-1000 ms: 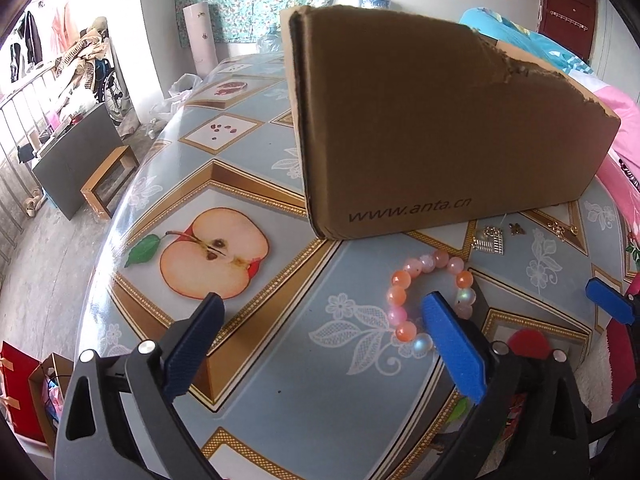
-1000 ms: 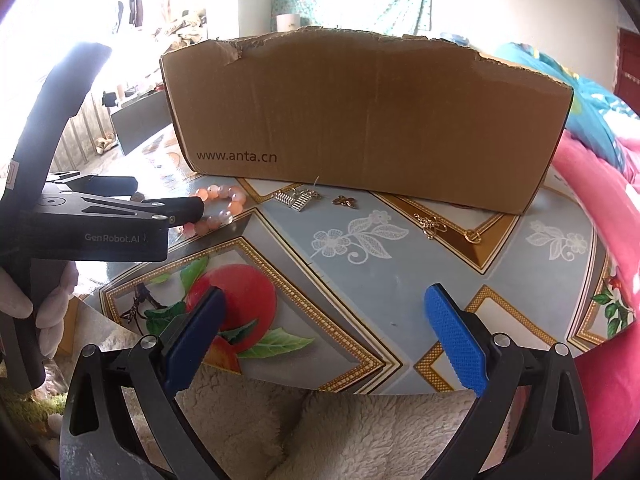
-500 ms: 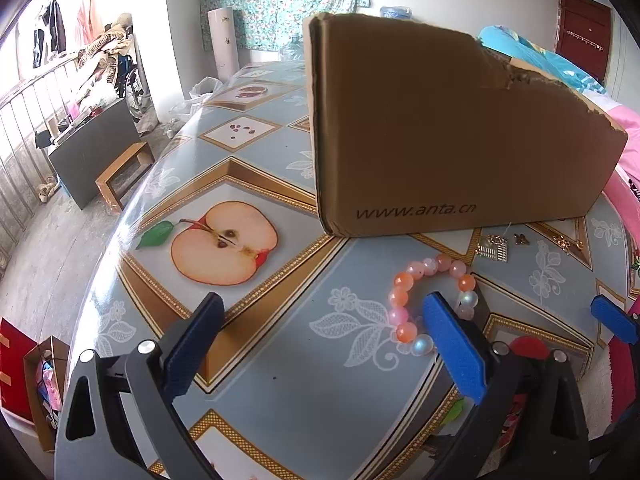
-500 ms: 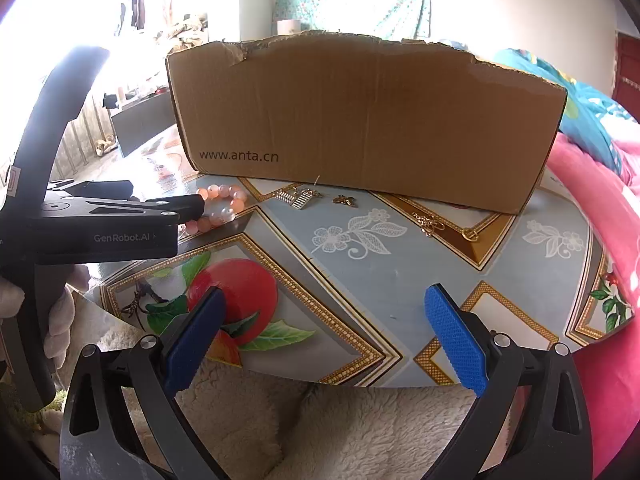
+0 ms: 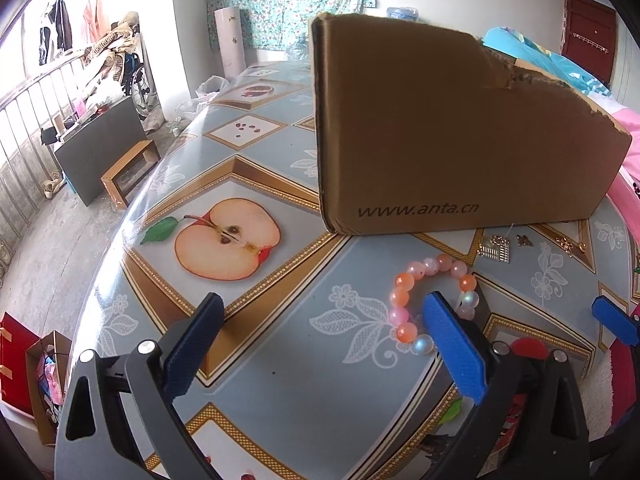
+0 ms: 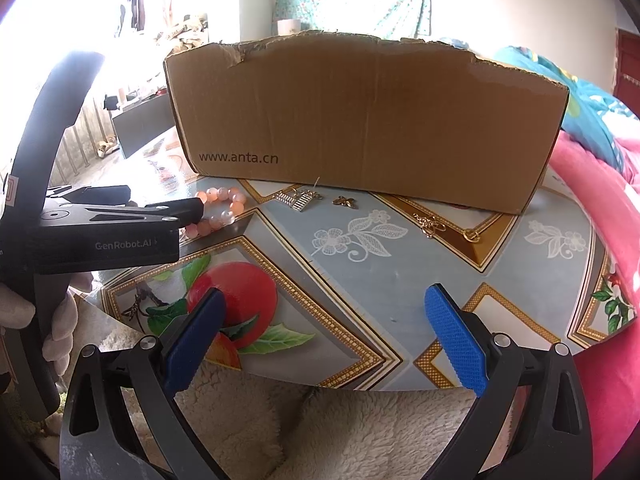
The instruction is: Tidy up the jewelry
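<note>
fruit-patterned tablecloth [image 5: 280, 320] covers a table where a torn cardboard box [image 6: 360, 120] stands behind the jewelry — a bead bracelet [image 5: 432, 296], gold charms [image 6: 300, 200] and small earrings [image 6: 430, 224] lie loose before it. left gripper [image 5: 320, 344] spread, its right finger just beside the bracelet; right gripper [image 6: 324, 328] spread — empty.

Left gripper [image 5: 324, 344]: it has drawn back a little from the cardboard box [image 5: 460, 128], which now sits smaller and further right in its view; more of the table [image 5: 280, 320] and the half-apple print shows on the box's left.
Bead bracelet [image 5: 432, 300]: against the left gripper's right fingertip it has barely shifted, though it now lies a touch further below the box's printed corner.
Right gripper [image 6: 320, 332]: it has eased back slightly from the box, so more fleece shows at the near table edge.
</note>
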`<state>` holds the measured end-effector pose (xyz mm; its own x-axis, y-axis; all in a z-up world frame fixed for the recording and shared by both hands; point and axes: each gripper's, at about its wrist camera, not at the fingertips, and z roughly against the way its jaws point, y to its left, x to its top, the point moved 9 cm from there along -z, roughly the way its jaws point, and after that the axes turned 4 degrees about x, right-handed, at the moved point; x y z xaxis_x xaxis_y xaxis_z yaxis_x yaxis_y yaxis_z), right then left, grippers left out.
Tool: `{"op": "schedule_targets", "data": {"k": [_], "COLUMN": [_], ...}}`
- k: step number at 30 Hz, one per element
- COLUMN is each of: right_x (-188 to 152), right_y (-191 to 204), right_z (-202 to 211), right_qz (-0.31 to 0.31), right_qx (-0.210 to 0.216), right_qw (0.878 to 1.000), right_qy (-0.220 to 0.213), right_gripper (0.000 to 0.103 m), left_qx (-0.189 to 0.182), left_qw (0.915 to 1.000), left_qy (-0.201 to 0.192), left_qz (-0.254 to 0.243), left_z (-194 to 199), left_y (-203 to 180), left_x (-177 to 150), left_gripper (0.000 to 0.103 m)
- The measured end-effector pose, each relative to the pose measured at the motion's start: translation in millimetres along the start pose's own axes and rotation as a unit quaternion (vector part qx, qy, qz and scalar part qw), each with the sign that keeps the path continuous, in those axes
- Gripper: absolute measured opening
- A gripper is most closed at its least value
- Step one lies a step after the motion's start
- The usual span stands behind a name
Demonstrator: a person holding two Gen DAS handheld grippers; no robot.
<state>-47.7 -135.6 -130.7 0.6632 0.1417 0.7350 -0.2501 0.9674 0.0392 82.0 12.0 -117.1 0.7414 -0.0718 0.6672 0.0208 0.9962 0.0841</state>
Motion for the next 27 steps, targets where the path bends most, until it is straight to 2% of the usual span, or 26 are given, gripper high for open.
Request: {"op": "schedule_targets", "data": {"k": [5,10,13,17,19,21,23,27], "right_x": [5,12,14,21,26,30,35,33], "right_y": [-3,-10,-15,-26,-34,-43,-54,-70], "right_z": [-1,2,4,7,9,12,13,19], "right_qz": [-0.008,-0.029,-0.048,-0.071,-0.081,-0.095,-0.109,-0.128], "right_qx": [0.007,0.026,0.040,0.052,0.050,0.051,0.043,0.036], "right_qw": [1.000,0.999,0.998,0.996,0.995,0.994,0.993,0.991], "right_qy": [0.007,0.009,0.007,-0.002,-0.009,-0.015,-0.019,-0.023], "right_gripper": [0.095,0.095,0.093,0.080,0.076,0.074,0.069,0.063], "left_qx": [0.007,-0.014,-0.022,-0.067,-0.092,-0.100,-0.128,-0.151], "left_qw": [1.0000,0.9994,0.9986,0.9933,0.9892,0.9879,0.9862,0.9814], "left_qy": [0.005,0.018,-0.011,-0.051,-0.063,-0.063,-0.050,-0.059], "left_qz": [-0.001,-0.027,-0.047,-0.079,-0.095,-0.100,-0.093,-0.103], "left_z": [-1,-1,10,33,42,44,42,46], "left_y": [-1,-4,-9,-32,-47,-55,-60,-71], "left_x": [1,2,7,15,18,20,22,25], "left_gripper": [0.097,0.097,0.097,0.097,0.095,0.094,0.093,0.084]}}
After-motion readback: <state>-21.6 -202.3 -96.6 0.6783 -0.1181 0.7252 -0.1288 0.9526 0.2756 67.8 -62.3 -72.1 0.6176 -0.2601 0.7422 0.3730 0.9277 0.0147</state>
